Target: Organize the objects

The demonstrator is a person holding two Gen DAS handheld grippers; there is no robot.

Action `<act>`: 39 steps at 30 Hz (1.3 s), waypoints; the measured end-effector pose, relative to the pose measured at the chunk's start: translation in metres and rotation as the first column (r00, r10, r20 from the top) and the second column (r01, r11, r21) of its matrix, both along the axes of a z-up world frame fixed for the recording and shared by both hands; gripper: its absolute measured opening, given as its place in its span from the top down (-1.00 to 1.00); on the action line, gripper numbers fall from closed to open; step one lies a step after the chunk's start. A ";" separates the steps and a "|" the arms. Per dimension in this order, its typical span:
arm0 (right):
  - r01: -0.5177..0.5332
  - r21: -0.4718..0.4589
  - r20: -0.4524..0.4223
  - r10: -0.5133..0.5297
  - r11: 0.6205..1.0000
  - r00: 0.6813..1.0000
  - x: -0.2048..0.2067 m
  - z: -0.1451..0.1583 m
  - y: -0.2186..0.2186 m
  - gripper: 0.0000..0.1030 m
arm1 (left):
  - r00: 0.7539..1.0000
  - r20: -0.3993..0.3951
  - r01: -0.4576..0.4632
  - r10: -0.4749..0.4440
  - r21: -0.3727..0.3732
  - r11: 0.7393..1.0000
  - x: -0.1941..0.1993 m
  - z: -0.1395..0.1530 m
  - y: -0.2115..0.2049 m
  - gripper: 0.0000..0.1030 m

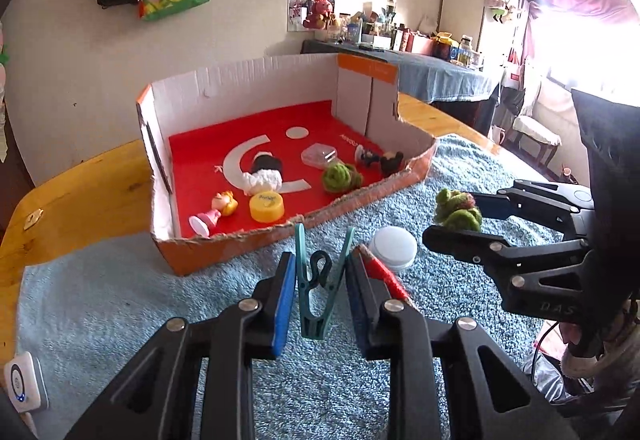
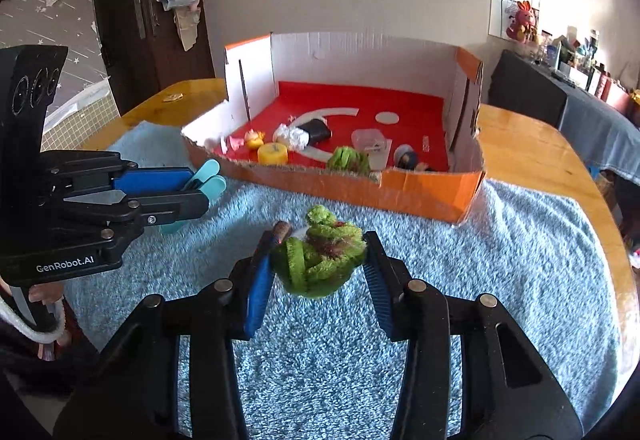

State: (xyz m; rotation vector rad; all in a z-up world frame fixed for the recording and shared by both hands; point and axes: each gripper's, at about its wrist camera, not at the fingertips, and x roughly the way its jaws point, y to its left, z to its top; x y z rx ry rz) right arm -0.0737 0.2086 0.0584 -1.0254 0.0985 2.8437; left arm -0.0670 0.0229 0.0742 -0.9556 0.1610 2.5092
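The left claw (image 1: 320,280) is closed on a teal peg (image 1: 316,292), which stands upright between its blue pads with its two prongs splayed upward past the fingertips. The right claw (image 2: 318,264) is clamped on a green yarn ball (image 2: 320,260) that fills the gap between its pads, raised off the blue towel (image 2: 500,240) that covers the bench (image 2: 532,156). Just beyond the left claw, on the towel, lie a red pencil (image 1: 384,272) beside its right finger and a white lid (image 1: 394,248) a little farther on. Farther still sits an orange box (image 2: 420,192) with a cut-down front wall, its red floor holding a yellow cap (image 1: 267,206), a small doll (image 1: 214,214), a second green yarn ball (image 1: 340,178), a clear tub (image 1: 318,156), a black-and-white bundle (image 1: 264,172) and dark figurines (image 1: 380,160).
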 end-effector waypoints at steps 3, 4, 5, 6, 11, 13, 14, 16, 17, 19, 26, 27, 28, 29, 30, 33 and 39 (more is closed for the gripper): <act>0.000 0.007 -0.010 0.000 1.000 1.000 -0.001 0.005 0.000 0.20 | 1.000 -0.005 -0.005 0.005 0.003 1.000 0.000 0.005 -0.002 0.48; 0.000 0.009 -0.013 0.000 1.000 1.000 -0.001 0.007 0.000 0.20 | 1.000 -0.009 -0.007 0.007 0.005 1.000 0.000 0.006 -0.003 0.48; -0.001 0.011 -0.015 0.001 1.000 1.000 -0.002 0.008 0.000 0.20 | 1.000 -0.010 -0.006 0.006 0.005 1.000 0.000 0.007 -0.003 0.48; -0.003 0.012 -0.014 0.003 1.000 1.000 -0.002 0.009 0.000 0.20 | 1.000 -0.011 -0.006 0.006 0.005 1.000 0.000 0.008 -0.003 0.48; -0.005 0.013 -0.016 0.005 1.000 1.000 -0.004 0.010 0.000 0.20 | 1.000 -0.013 -0.011 0.011 0.007 1.000 -0.001 0.010 -0.004 0.48; -0.006 0.011 -0.014 0.006 1.000 1.000 -0.005 0.010 0.000 0.20 | 1.000 -0.015 -0.012 0.012 0.007 1.000 -0.001 0.011 -0.005 0.48; -0.006 0.011 -0.015 0.006 1.000 1.000 -0.005 0.010 0.000 0.20 | 1.000 -0.017 -0.013 0.013 0.008 1.000 -0.001 0.012 -0.005 0.48; -0.007 0.012 -0.013 0.007 1.000 1.000 -0.006 0.010 0.001 0.20 | 1.000 -0.018 -0.013 0.013 0.011 1.000 -0.003 0.014 -0.006 0.49; -0.007 0.012 -0.015 0.007 1.000 1.000 -0.006 0.011 0.001 0.20 | 1.000 -0.019 -0.012 0.013 0.013 1.000 -0.004 0.015 -0.007 0.49; -0.008 0.011 -0.017 0.008 1.000 1.000 -0.008 0.013 0.001 0.20 | 1.000 -0.021 -0.014 0.014 0.013 1.000 -0.006 0.017 -0.007 0.49; -0.006 0.011 -0.023 0.007 1.000 1.000 -0.009 0.015 0.002 0.20 | 1.000 -0.015 -0.014 0.014 0.013 1.000 -0.008 0.017 -0.009 0.49; -0.007 0.012 -0.021 0.007 1.000 1.000 -0.009 0.015 0.002 0.20 | 1.000 -0.014 -0.013 0.013 0.012 1.000 -0.008 0.018 -0.010 0.49; -0.010 0.014 -0.017 0.010 1.000 1.000 -0.009 0.014 0.001 0.20 | 1.000 -0.013 -0.013 0.013 0.009 1.000 -0.008 0.017 -0.010 0.49; -0.011 0.015 -0.017 0.011 1.000 1.000 -0.008 0.014 0.001 0.20 | 1.000 -0.009 -0.011 0.011 0.002 1.000 -0.007 0.016 -0.010 0.49; -0.012 0.014 -0.014 0.012 1.000 1.000 -0.007 0.013 0.000 0.20 | 1.000 -0.003 -0.011 0.011 -0.009 1.000 -0.006 0.014 -0.011 0.49; -0.017 0.002 -0.011 0.017 1.000 1.000 -0.004 0.012 -0.001 0.20 | 0.999 0.030 -0.012 0.013 -0.034 0.999 -0.004 0.007 -0.014 0.49; -0.004 -0.026 0.023 0.004 1.000 1.000 0.005 -0.002 0.003 0.20 | 0.995 0.100 0.019 -0.012 -0.066 0.998 -0.004 -0.020 -0.006 0.49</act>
